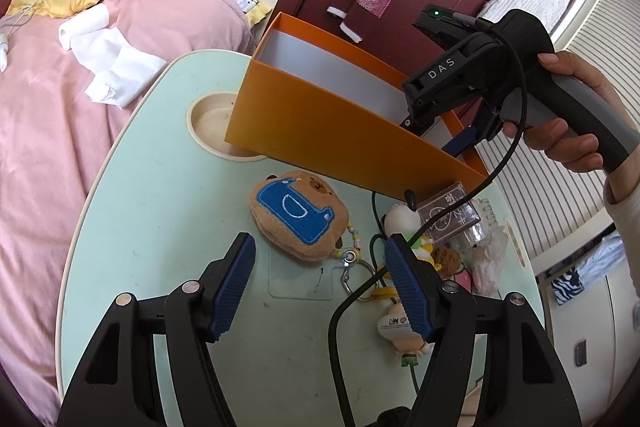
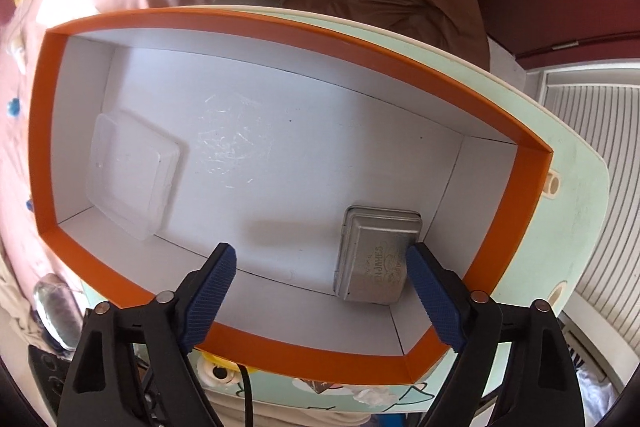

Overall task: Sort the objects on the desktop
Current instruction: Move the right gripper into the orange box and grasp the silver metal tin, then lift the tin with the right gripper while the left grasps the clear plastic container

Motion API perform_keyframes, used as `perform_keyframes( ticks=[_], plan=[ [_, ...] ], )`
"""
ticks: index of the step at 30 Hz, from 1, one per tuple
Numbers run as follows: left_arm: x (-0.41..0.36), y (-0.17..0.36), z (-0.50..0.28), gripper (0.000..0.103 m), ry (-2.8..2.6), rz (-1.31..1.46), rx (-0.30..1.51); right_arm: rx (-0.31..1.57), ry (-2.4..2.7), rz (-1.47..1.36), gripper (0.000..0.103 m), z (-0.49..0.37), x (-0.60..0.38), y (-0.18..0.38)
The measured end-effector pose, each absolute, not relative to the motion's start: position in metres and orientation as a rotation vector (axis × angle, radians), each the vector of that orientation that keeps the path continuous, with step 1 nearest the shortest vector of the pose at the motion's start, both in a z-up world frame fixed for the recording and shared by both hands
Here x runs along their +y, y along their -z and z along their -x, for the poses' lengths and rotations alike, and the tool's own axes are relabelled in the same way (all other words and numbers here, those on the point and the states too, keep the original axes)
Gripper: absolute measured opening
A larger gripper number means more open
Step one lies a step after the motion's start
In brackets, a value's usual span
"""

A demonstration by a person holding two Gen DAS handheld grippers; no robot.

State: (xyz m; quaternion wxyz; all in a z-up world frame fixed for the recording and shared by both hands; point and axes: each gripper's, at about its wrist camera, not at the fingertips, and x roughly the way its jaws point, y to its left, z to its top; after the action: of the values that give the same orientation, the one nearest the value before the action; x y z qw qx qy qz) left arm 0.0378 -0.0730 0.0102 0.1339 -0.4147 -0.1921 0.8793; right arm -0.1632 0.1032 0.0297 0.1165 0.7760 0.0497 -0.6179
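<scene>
Right gripper [image 2: 320, 291] hangs over the orange box [image 2: 280, 23], pointing almost straight down, jaws spread wide with nothing between the pads. Just beyond its right-hand pad, on the box's white floor, lies a small metal tin [image 2: 376, 255], flat against the near wall by the right-hand corner. Farther along the floor, toward the box's left end, sits a clear plastic container [image 2: 132, 179]. So 2 things are in the box, and the read here is a drop-off just finishing: the tin is down, the jaws are released.

Left gripper [image 1: 316, 287] waits on the near side of the box above the mint-green counter [image 1: 140, 227], jaws half apart and gripping nothing. Between it and the box lies a brown plush pouch [image 1: 300, 215] with a blue patch and a key ring [image 1: 354, 277]. Right of that, close under the box wall, a clutter of small figurines [image 1: 400, 223] and a dark packet [image 1: 448, 219].

Next call, by my judgement: lift the right gripper clear of the box rim, then go for the plush pouch, closing on its soft body and not on the dangling ring.
</scene>
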Motion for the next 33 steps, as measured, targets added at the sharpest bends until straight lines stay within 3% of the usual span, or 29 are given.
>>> perform_keyframes(
  ticks=[5, 9, 13, 20, 22, 24, 33],
  plan=[
    [-0.073, -0.010, -0.038, 0.068, -2.543, 1.206, -0.558, 0.073, 1.768, -2.263, 0.086, 0.161, 0.086, -0.035],
    [-0.075, -0.009, -0.037, 0.068, -2.541, 1.213, -0.562, -0.067, 1.691, -2.175, 0.065, 0.162, 0.081, -0.046],
    [-0.076, -0.010, -0.038, 0.068, -2.544, 1.202, -0.566, 0.085, 1.788, -2.226, 0.065, 0.157, 0.082, -0.046],
    [-0.074, -0.008, -0.037, 0.068, -2.538, 1.220, -0.554, 0.030, 1.748, -2.256, 0.065, 0.149, 0.067, -0.039],
    [-0.075, -0.008, -0.037, 0.068, -2.542, 1.216, -0.556, 0.059, 1.730, -2.295, 0.060, 0.147, 0.068, -0.028],
    [-0.076, -0.007, -0.036, 0.068, -2.544, 1.218, -0.559, 0.134, 1.764, -2.281, 0.045, 0.141, 0.061, -0.033],
    [-0.075, -0.008, -0.035, 0.068, -2.549, 1.221, -0.540, 0.006, 1.810, -2.218, 0.043, 0.128, 0.070, -0.055]
  ],
)
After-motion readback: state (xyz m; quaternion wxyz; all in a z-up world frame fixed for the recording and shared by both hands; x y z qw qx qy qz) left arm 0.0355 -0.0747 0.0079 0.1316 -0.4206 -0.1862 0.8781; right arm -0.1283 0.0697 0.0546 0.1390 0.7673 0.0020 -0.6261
